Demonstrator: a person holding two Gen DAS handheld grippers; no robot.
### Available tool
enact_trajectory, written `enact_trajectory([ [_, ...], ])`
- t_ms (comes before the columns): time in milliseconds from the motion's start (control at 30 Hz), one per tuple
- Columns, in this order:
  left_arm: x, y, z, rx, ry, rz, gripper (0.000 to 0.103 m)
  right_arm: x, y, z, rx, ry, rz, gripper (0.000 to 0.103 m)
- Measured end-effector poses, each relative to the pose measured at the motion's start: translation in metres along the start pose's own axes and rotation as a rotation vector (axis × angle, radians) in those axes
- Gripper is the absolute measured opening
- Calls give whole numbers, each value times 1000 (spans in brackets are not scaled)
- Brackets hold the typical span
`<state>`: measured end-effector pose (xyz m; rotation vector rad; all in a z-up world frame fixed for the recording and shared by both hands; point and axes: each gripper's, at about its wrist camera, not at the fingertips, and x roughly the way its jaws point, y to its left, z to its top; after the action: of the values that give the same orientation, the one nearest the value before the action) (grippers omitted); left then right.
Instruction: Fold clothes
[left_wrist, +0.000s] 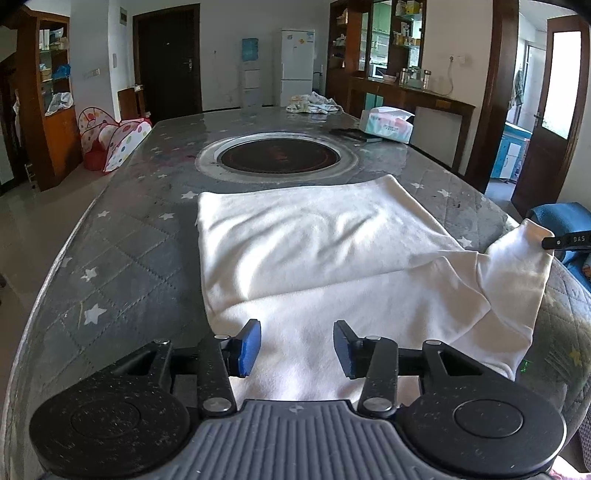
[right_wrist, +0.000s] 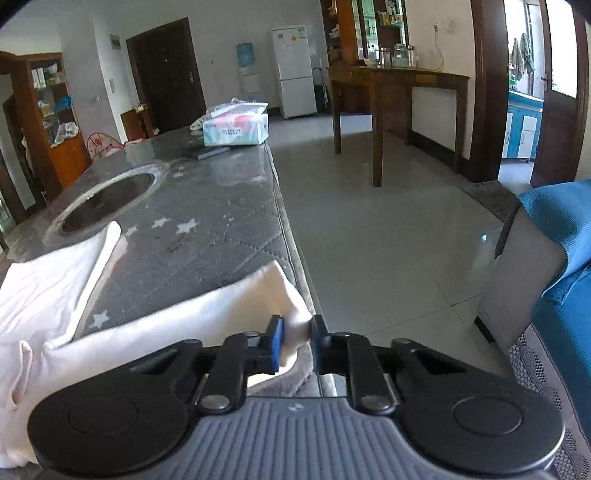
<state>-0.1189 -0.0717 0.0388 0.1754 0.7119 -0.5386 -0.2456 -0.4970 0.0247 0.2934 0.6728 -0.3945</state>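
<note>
Right tool (right_wrist: 297, 334) pinching white garment's (left_wrist: 314, 251) sleeve (right_wrist: 258, 295); left tool (left_wrist: 297, 345) spread above it. Tissue box (left_wrist: 388, 123) at 1 o'clock on the table (left_wrist: 122, 243).

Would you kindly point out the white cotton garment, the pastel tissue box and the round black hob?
White cotton garment (left_wrist: 314, 236), left wrist view, folded body.
Pastel tissue box (right_wrist: 236, 131), right wrist view, front face.
Round black hob (left_wrist: 279, 157), left wrist view, glass centre.

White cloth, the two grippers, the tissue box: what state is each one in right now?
White garment: partly folded, lying on the table, sleeve end pinched.
Left gripper: open above the garment, holding nothing.
Right gripper: shut on the sleeve at the table edge.
Tissue box: open, tissue sticking out.
</note>
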Motion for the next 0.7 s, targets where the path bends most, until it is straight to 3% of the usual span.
enact_trajectory([
  [233,-6,1,-2,-3,-17,9,52,-28,25,17,-30,-74,106,5],
  [700,-18,14,-10,-53,-60,-12,54,-83,171,59,-310,-188,481,5],
])
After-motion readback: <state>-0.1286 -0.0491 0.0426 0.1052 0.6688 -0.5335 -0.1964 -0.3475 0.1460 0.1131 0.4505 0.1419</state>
